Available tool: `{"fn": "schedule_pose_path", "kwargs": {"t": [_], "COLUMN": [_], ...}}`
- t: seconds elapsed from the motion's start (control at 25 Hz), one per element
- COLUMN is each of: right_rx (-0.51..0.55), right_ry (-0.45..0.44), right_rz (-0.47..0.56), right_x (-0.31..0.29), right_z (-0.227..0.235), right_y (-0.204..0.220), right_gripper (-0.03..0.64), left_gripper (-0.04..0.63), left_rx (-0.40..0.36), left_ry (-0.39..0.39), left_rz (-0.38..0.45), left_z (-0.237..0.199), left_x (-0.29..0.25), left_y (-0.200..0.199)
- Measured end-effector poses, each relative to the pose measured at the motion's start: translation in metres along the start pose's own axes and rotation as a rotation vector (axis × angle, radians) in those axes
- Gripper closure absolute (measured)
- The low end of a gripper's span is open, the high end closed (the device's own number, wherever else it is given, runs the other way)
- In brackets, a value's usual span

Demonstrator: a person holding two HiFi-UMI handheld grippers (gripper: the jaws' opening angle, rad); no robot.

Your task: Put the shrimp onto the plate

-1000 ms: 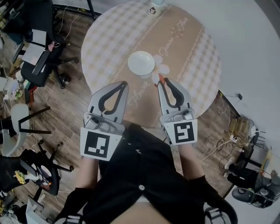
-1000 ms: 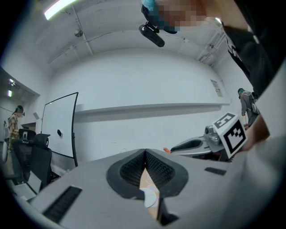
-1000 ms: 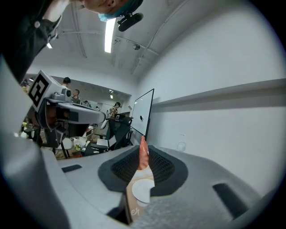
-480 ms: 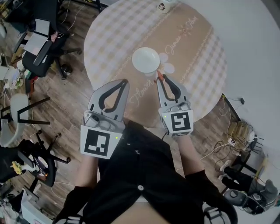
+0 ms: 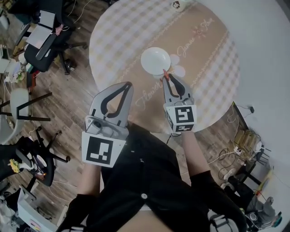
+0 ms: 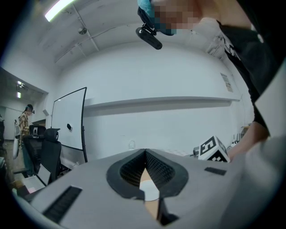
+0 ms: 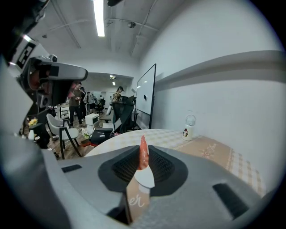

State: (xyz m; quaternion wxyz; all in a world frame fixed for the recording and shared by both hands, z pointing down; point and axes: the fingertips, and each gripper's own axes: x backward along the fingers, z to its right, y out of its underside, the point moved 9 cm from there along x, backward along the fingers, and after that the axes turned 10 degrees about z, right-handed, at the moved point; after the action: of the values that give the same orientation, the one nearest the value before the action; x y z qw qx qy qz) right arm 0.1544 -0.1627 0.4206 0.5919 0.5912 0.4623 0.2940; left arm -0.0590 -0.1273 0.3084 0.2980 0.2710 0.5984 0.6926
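A white plate (image 5: 155,60) lies near the middle of the round table (image 5: 118,41). My right gripper (image 5: 166,75) is shut on an orange-red shrimp (image 5: 166,72), its tips right at the plate's near rim. In the right gripper view the shrimp (image 7: 143,152) stands pinched between the jaws, with the plate (image 7: 144,177) seen below it. My left gripper (image 5: 129,85) is shut with nothing in it, held above the table's near edge, left of the right one. In the left gripper view (image 6: 145,154) the jaws meet at the tips.
A small white bottle (image 5: 176,4) stands at the table's far side, also visible as a bottle (image 7: 187,126) in the right gripper view. Office chairs (image 5: 45,43) and clutter stand on the wooden floor to the left. People stand far off in the room.
My right gripper has moved forward with the shrimp, from well short of the plate to its near rim. The left gripper has stayed about where it was.
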Motion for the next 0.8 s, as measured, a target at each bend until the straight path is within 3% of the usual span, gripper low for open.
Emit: {"fn": "schedule_pose_path", "kwargs": {"t": [0.8], "right_rx": [0.041], "right_ry": [-0.073], "right_rz": [-0.184], "right_x": [-0.076], "right_z": [0.015], "right_y": [0.071], "right_gripper": [0.566], "left_gripper": [0.592], "left_rx": [0.048], "left_ry": [-0.088], "left_rz": [-0.085], "left_z": [-0.007], "left_x": [0.01], "left_y": [0.018]}}
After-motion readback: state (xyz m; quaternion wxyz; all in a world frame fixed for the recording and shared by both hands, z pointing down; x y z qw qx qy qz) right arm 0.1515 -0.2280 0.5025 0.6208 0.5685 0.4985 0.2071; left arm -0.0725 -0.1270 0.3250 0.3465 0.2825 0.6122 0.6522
